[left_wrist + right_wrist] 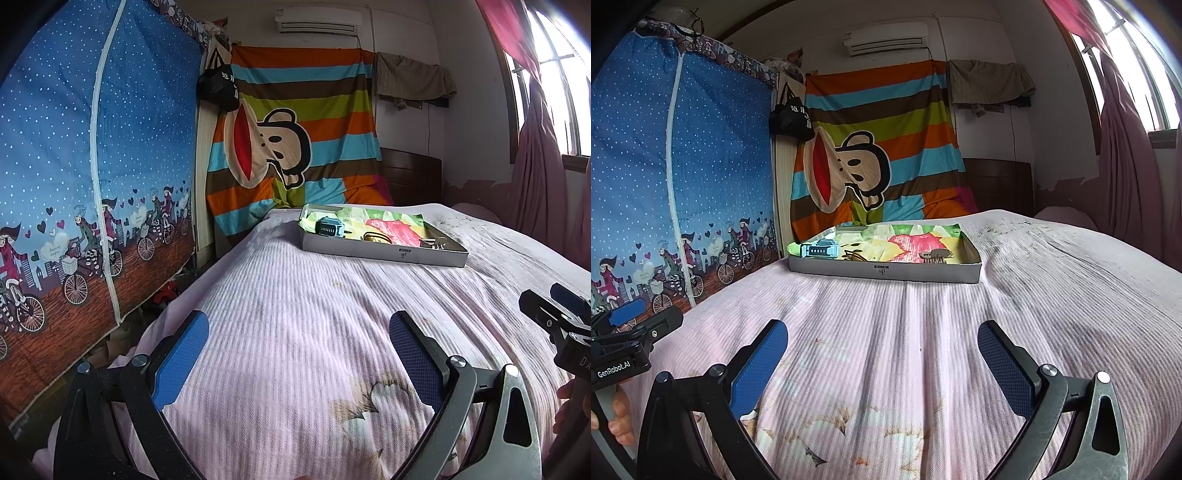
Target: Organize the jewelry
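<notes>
A shallow grey cardboard tray (384, 254) (886, 273) lies on the bed, lined with a colourful cloth. Inside it rest a teal watch (329, 227) (819, 250), a gold bangle (376, 237) (855, 256) and a brown hair clip (436, 242) (936, 255). My left gripper (299, 332) hovers open over the pink bedspread, well short of the tray, with nothing between its blue pads. My right gripper (882, 341) is likewise open and empty, also short of the tray. Each gripper shows at the edge of the other's view.
The pink ribbed bedspread (295, 314) covers the bed. A blue fabric wardrobe (92, 166) stands to the left, a striped monkey-print cloth (295, 129) hangs behind, and pink curtains (539, 177) hang by the window on the right. A person's fingers (622, 417) hold the left gripper's handle.
</notes>
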Tool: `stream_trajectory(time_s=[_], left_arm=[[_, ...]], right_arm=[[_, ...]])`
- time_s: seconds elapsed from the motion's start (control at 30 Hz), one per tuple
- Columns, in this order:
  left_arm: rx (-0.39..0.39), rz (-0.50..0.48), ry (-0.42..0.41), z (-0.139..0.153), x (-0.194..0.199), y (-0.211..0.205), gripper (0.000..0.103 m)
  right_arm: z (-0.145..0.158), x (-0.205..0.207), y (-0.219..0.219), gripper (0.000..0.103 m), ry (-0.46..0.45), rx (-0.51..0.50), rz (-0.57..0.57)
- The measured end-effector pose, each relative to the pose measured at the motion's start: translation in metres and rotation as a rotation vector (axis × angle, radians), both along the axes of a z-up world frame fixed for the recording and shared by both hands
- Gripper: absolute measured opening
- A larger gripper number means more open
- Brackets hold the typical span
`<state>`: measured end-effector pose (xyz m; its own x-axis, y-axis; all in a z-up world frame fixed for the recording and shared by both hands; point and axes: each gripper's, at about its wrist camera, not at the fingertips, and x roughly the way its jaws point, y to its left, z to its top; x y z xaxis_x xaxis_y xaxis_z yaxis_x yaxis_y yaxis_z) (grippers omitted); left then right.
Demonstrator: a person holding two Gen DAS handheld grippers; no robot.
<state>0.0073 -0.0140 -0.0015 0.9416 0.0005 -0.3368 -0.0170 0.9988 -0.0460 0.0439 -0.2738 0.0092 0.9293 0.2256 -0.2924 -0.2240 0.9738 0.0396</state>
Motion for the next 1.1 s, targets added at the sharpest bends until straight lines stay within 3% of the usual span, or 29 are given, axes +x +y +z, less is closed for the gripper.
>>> stream_trajectory(time_s=[1.1], left_arm=[[0.001, 0.010, 0.004, -0.0038, 0.0014, 0.0019, 0.096]], right_arm=[[-0.0010, 0.0000, 0.0008, 0.103, -0.002, -0.007, 0.002]])
